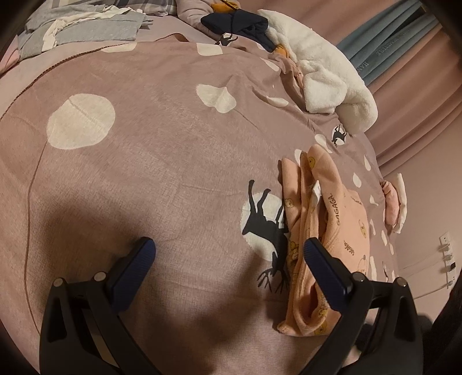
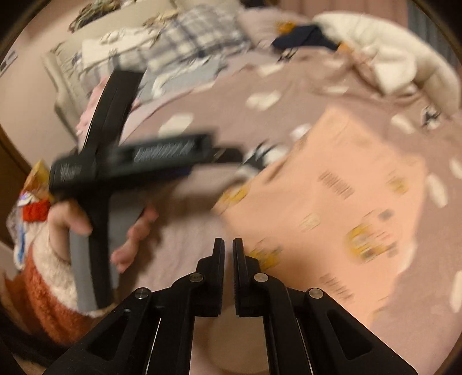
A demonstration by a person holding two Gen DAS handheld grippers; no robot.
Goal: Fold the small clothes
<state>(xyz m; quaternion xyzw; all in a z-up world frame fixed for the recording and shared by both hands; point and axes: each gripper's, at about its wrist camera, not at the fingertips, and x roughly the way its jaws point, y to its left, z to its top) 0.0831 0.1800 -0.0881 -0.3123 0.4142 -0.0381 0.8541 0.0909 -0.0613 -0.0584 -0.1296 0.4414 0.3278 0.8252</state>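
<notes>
The small peach-pink cotton garment (image 1: 332, 219) lies on the bed, near its right edge as the left wrist view shows it. It is soft knit fabric, printed with little yellow bears and dark lettering, and it is folded into a long, narrow bundle with a rounded lower end. One small white label (image 1: 315, 192) stands out from its middle fold. In the right wrist view the same garment (image 2: 326, 196) looks like a flat, wide, roughly four-sided shape, but this picture is blurred.

The left gripper (image 1: 229, 248) is wide open with nothing between its two ribbed dark-blue pads; the right pad is over the garment's lower part, though I cannot tell if it touches. The right gripper (image 2: 228, 245) is shut, its two black fingers almost meeting, with nothing held between them, just beside the garment's lower left corner. A hand (image 2: 86, 228) in a fluffy white and rust-orange sleeve (image 2: 43, 288) holds the left gripper's grey handle.

Under everything is the dusty-pink woven bedcover (image 1: 161, 173), with cream round patches and black deer silhouettes; I count three deer in the left view. At the far side are one fluffy white fleece garment (image 1: 326, 86), one dark navy cloth (image 1: 236, 24) and a pile of grey and white folded clothes (image 1: 86, 28).
</notes>
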